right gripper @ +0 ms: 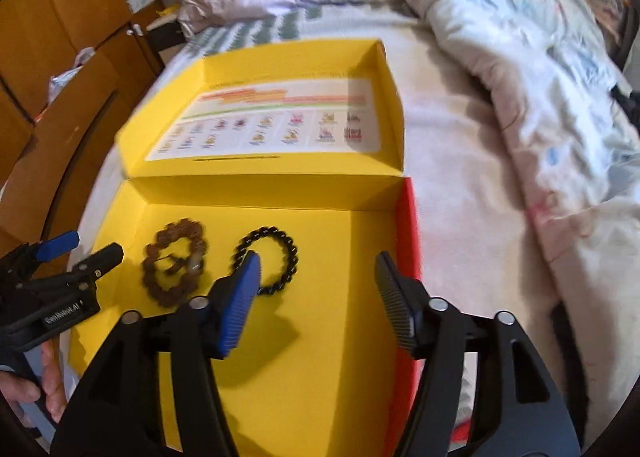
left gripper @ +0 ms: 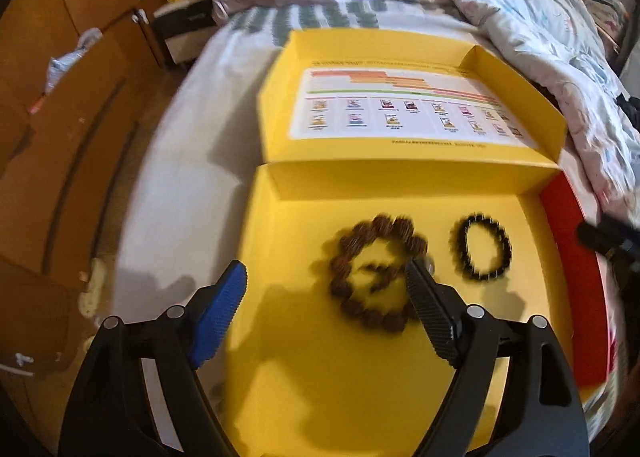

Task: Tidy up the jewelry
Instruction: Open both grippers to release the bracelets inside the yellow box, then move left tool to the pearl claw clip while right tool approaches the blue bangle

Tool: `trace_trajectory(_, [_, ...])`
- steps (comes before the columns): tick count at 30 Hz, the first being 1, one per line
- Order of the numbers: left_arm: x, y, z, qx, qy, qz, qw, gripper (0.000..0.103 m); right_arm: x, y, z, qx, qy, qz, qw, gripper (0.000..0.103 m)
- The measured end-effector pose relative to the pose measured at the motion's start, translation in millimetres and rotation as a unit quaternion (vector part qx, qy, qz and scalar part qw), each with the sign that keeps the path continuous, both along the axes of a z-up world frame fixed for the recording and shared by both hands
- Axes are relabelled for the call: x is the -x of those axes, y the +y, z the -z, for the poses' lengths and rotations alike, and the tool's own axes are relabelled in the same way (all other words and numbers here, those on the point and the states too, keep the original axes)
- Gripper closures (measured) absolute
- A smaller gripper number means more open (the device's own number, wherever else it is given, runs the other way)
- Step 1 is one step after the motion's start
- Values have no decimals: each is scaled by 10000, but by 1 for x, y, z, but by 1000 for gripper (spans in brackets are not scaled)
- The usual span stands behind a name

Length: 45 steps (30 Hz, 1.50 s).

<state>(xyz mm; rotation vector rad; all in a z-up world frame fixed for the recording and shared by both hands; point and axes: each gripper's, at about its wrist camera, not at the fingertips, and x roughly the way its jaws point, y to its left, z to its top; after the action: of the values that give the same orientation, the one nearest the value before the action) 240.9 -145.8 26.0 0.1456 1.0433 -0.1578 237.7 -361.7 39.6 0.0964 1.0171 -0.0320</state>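
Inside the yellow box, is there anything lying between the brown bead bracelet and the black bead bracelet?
Nothing: only bare yellow box floor separates the brown bead bracelet from the black bead bracelet. The right wrist view shows the gap best.

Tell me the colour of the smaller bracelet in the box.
Black, glossy beads: the smaller bracelet, clearest in the right wrist view.

Each black claw (left gripper: 326, 273) has one blue ribbed pad, one black, silver pivot screws, and white "GenRobot.AI" lettering.

Brown bead bracelet (left gripper: 374, 273) and smaller black bead bracelet (left gripper: 482, 247) lie flat, apart, in yellow box (left gripper: 312, 377).
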Motion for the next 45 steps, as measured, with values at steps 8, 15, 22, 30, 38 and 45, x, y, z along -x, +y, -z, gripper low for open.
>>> trace_trajectory(8, [93, 28, -42, -92, -786, -193, 9967, 11, 106, 23, -43, -189, -670, -259, 9972, 13])
trace_trajectory(15, [180, 36, -13, -137, -818, -4, 9966, 10, 194, 25, 13, -486, -446, -214, 9976, 13])
trace_trajectory(22, [221, 56, 30, -195, -447, -167, 9987, 10, 224, 22, 66, -587, 125, -137, 9981, 13])
trace_trajectory(30, [231, 68, 57, -416, -143, -294, 9986, 10, 219, 17, 79, -544, 362, 68, 9978, 17])
trace_trajectory(38, [244, 61, 53, -416, -97, -54, 9991, 10, 213, 27, 96, -182, 733, 64, 9971, 24])
trace_trajectory(45, [246, 55, 62, -587, 44, 97, 9982, 10, 199, 38, 104, 250, 866, 176, 9958, 40])
